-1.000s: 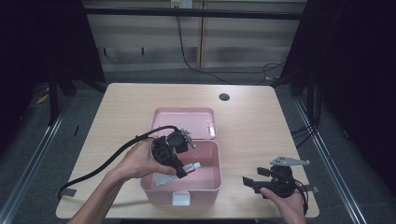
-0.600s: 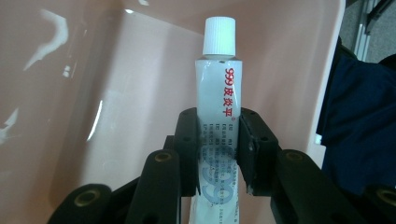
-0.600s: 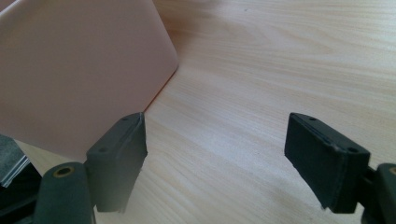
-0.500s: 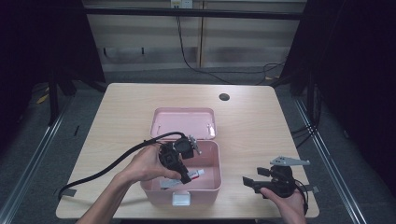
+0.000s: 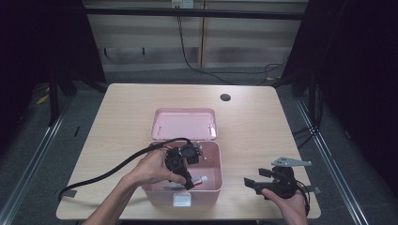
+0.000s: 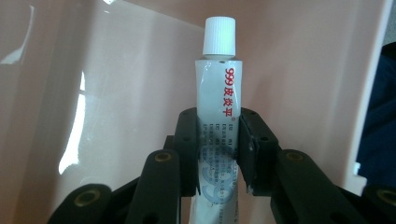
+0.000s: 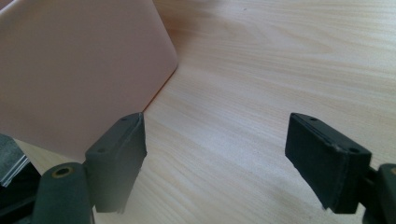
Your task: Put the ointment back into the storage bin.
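Note:
A pink box (image 5: 210, 188) stands near the table's front edge with its lid (image 5: 185, 123) swung back. My left gripper (image 5: 191, 183) reaches down inside the box, shut on a white ointment tube (image 6: 218, 98) with red print and a white cap. The tube (image 5: 200, 180) points toward the box's right wall (image 6: 327, 70), cap forward. My right gripper (image 5: 248, 182) rests low over the table to the right of the box, open, with nothing between its jaws. In the right gripper view the pink box (image 7: 79, 70) sits just ahead to the left of the right gripper (image 7: 217, 154).
The wooden table (image 5: 117, 122) has a round cable hole (image 5: 225, 97) at the back. A black cable (image 5: 108, 169) trails left from my left gripper. A white latch (image 5: 182, 200) sits on the box's front wall.
My left gripper has sunk deeper into the pink box and moved toward its front, with the tube still in it. The right gripper has kept still.

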`<state>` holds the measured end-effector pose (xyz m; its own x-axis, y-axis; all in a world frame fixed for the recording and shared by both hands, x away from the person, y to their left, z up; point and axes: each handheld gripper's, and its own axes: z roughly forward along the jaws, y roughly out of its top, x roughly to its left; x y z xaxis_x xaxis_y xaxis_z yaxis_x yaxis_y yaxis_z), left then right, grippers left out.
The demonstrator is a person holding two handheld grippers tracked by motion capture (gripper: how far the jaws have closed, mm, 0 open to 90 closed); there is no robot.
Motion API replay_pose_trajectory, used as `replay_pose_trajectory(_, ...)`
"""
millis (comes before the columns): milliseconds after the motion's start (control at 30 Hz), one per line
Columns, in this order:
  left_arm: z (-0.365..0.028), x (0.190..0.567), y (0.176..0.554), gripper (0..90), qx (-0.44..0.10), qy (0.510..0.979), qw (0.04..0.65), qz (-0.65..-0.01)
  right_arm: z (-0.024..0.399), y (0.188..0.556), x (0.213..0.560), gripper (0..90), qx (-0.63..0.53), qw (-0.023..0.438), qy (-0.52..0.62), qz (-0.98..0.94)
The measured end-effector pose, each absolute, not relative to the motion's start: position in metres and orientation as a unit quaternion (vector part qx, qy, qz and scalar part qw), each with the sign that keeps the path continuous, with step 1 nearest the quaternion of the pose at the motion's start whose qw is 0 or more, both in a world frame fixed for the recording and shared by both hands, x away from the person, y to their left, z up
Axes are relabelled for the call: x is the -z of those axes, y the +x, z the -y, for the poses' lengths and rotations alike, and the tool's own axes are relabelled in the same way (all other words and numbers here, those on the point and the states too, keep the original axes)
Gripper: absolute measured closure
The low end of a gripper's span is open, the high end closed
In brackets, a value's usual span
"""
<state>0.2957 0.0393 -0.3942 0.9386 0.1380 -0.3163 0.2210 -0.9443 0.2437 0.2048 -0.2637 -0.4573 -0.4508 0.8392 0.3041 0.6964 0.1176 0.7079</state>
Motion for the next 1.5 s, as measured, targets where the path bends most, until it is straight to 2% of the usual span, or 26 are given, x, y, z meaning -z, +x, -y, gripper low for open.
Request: replay_pose_trajectory(1500,-0.02,0.445,0.301,70.8,0.185,0.975,0.079,-0.099,0.264,0.205,0.458,19.1,-0.416,0.083,0.518,-0.743)
